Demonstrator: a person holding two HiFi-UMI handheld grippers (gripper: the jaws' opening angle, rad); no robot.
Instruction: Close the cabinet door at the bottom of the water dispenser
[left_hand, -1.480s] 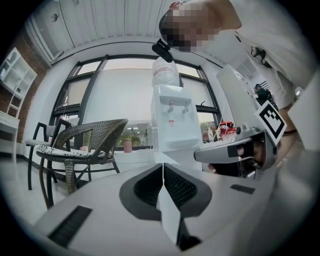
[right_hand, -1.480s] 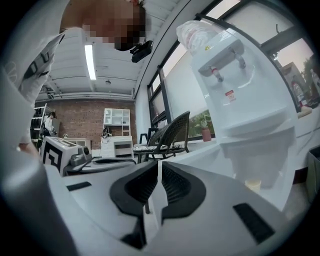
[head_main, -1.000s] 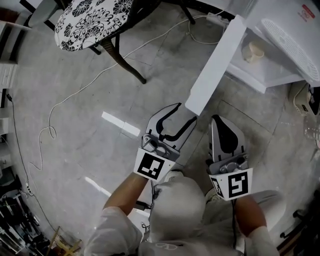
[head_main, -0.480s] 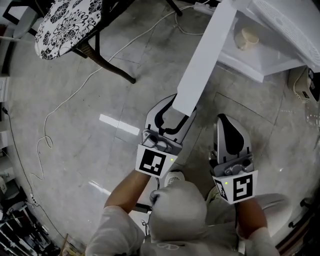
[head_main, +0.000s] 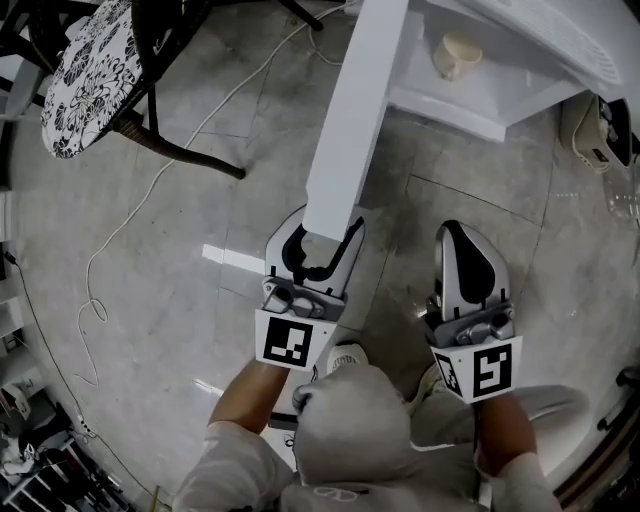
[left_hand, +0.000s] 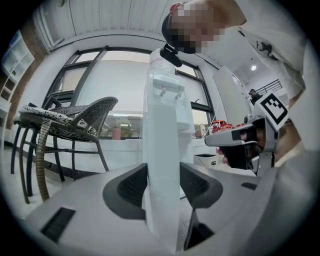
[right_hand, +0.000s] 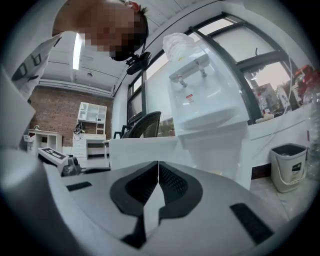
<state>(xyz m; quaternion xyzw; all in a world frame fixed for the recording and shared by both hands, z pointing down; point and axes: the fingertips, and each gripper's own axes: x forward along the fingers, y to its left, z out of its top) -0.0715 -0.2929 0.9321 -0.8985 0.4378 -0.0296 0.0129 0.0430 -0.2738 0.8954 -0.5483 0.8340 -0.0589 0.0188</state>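
Since a second ago the left tool (head_main: 322, 225) has gone from lying just short of the door (head_main: 350, 110) to taking the door's free end between its jaws. The jaws have also narrowed from the wide gape of half a second ago. In the left gripper view the white edge of the door stands upright between the two dark pads, and both pads press against it, so this tool grips the door. In the head view the door has turned from a slant to nearly upright in the frame. It now runs from the top edge, where it joins the cabinet (head_main: 470, 100), down to the centre.

The right tool (head_main: 462, 240) sits right of centre, apart from the door and holding nothing. Its own view shows its two jaws closed against each other, as they were before.

The door is still open and stands out from the cabinet, which fills the upper right of the head view below the dispenser (head_main: 570, 40). A small pale cup (head_main: 456, 55) sits on the cabinet's floor. In the right gripper view the dispenser rises in the upper middle, its two taps (right_hand: 192, 74) showing, and a bin (right_hand: 289, 165) stands at the right edge.

A chair (head_main: 85, 75) with a patterned seat is at the upper left of the head view. A white cable (head_main: 130, 215) trails over the grey floor (head_main: 180, 300) below it.
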